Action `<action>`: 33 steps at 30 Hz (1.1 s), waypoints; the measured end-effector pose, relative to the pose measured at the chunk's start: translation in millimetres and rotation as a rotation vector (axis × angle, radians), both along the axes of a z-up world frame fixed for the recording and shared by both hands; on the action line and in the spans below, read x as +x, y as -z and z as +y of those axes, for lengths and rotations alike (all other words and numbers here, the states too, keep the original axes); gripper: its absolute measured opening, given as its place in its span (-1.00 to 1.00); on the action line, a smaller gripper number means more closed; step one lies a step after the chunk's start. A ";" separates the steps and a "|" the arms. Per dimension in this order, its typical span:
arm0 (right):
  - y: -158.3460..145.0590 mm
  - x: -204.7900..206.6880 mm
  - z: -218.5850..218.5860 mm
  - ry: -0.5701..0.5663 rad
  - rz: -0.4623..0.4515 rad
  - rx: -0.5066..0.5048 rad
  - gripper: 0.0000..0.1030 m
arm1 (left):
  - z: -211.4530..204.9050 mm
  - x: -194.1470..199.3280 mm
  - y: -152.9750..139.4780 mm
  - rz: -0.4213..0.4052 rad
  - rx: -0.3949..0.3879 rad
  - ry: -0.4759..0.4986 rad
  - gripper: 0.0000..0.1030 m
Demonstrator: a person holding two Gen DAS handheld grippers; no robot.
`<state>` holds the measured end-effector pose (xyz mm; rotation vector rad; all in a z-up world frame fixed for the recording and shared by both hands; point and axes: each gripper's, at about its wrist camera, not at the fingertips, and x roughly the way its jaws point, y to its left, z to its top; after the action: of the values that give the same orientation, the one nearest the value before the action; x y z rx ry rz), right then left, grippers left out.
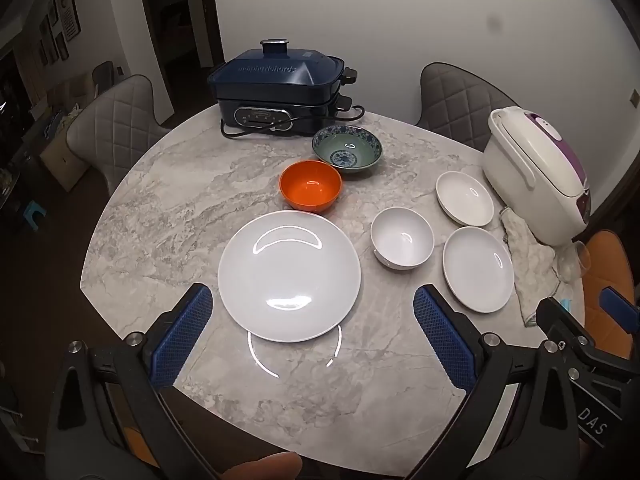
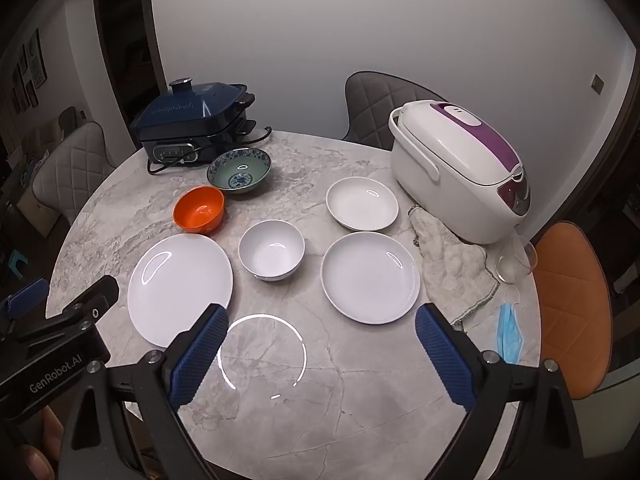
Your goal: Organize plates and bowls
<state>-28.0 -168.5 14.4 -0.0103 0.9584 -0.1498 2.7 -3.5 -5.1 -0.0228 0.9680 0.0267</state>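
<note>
**Bowls and plates wait on the table**

While both grippers hang wide open and hold nothing, the dishes sit on the marble table (image 1: 168, 208). The left gripper (image 1: 314, 338) is over the big white plate (image 1: 289, 276). The right gripper (image 2: 320, 344) is over bare table. The orange bowl (image 1: 310, 191), the blue patterned bowl (image 1: 347, 154), the white bowl (image 2: 272, 249) and two small white plates (image 2: 370, 277) (image 2: 362, 203) are all empty.

Orange bowl (image 1: 310, 185); blue-patterned green bowl (image 1: 347, 148); white plates (image 1: 289, 276); grey-veined marble table (image 1: 168, 208); navy cooker (image 1: 280, 88); blue-padded fingers (image 1: 182, 336).
</note>
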 end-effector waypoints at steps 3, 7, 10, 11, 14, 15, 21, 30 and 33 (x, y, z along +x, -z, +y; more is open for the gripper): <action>0.3 0.1 0.1 0.000 0.001 0.000 0.88 | -0.2 0.0 1.0 0.002 -0.001 0.001 0.98; 0.9 0.2 0.2 0.000 0.002 0.000 0.88 | -0.2 0.0 3.0 0.004 -0.001 0.002 0.98; 1.4 0.2 0.3 0.000 0.003 0.000 0.88 | -0.2 0.1 3.0 0.003 -0.001 0.001 0.98; 1.5 0.2 0.3 0.000 0.003 0.000 0.88 | -0.2 0.2 3.4 0.003 -0.001 0.001 0.98; 1.9 0.3 0.5 0.000 0.004 0.000 0.88 | 0.1 0.5 2.5 0.005 -0.001 0.000 0.98; 1.9 0.4 0.5 0.000 0.004 0.000 0.88 | 0.3 0.6 3.2 0.005 -0.003 0.000 0.98; 2.7 0.7 0.6 0.001 0.006 0.000 0.88 | -0.3 1.0 3.4 0.005 0.001 0.001 0.98; 3.2 1.1 0.8 0.000 0.006 0.001 0.88 | -0.5 1.0 2.5 0.006 0.001 0.002 0.98; 3.5 1.2 0.7 0.000 0.007 0.001 0.88 | -0.7 1.0 2.5 0.006 0.002 0.001 0.98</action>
<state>-26.8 -167.7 10.9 -0.0094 0.9651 -0.1495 3.7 -4.2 -7.6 -0.0206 0.9739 0.0265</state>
